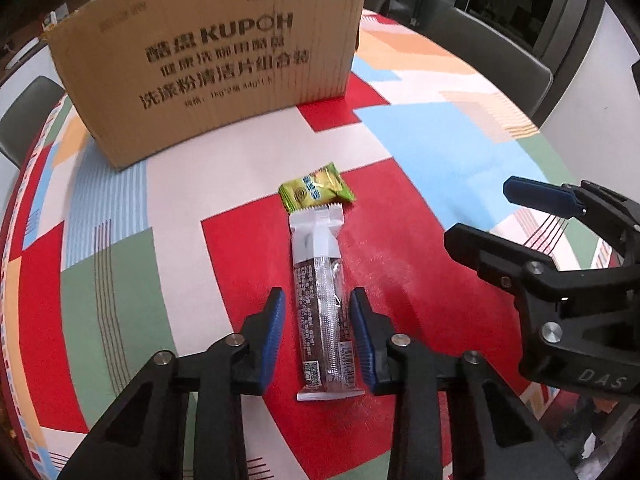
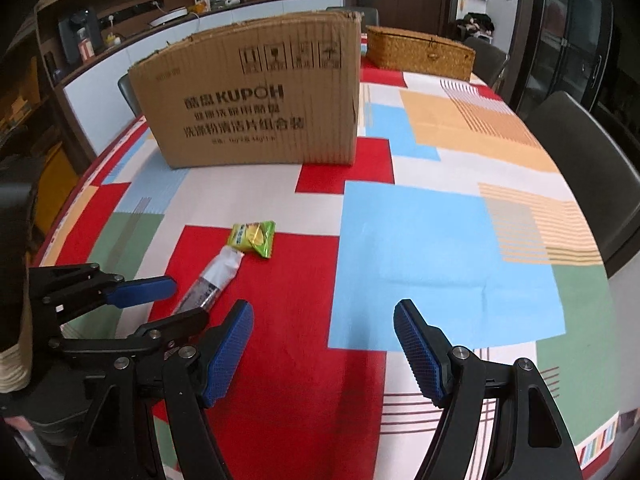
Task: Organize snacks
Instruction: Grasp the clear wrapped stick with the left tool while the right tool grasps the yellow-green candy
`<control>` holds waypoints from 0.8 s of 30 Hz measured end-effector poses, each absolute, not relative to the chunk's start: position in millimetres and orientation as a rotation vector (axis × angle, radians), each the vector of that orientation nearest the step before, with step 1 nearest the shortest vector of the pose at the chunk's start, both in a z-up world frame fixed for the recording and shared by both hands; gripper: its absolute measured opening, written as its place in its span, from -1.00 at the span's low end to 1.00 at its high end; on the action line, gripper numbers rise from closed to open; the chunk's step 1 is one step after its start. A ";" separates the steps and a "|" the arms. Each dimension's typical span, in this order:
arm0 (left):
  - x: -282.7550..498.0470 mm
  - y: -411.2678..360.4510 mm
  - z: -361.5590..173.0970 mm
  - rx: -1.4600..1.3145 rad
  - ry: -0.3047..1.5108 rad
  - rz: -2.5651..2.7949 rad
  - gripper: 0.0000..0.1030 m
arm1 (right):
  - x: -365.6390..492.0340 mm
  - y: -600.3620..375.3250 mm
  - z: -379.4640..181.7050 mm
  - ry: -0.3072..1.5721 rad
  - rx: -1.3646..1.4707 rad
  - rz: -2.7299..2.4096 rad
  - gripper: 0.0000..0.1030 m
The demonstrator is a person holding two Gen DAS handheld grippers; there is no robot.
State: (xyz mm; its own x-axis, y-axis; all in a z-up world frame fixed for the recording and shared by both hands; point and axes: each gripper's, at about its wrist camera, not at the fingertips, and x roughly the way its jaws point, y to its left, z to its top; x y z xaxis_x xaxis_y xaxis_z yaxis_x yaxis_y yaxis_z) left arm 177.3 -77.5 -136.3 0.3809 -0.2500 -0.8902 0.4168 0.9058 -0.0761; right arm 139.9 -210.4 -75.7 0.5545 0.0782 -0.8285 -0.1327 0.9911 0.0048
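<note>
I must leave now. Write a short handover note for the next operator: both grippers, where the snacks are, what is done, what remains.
Left gripper: fingers straddle the long snack bar, a small gap showing on each side; not gripped yet.
Right gripper: open, empty, above bare tablecloth.
Snacks: the bar lies flat on the red patch; the green snack packet lies at its far end, touching or slightly overlapped.
Cardboard box stands behind them; its inside is not visible.
Done: nothing visibly sorted.
Left: close on the bar, move it, probably into the box, then the green packet.
</note>
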 end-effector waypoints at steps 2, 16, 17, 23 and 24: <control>176.8 -79.6 -137.8 0.185 1.088 -0.418 -0.42 | 141.0 -211.1 -79.2 0.986 -0.053 0.125 0.43; 179.7 -60.3 -121.8 0.120 1.035 -0.392 -0.62 | 150.2 -200.3 -91.4 1.033 -0.056 0.158 0.43; 180.2 -57.6 -118.4 0.116 1.024 -0.381 -0.62 | 152.4 -197.8 -91.0 1.033 -0.059 0.167 0.43; 188.3 -40.4 -108.1 0.094 0.985 -0.327 -0.62 | 170.7 -184.5 -87.5 1.019 -0.070 0.207 0.42; 189.7 -37.8 -108.0 0.087 0.984 -0.323 -0.62 | 174.3 -182.6 -86.9 1.015 -0.063 0.217 0.42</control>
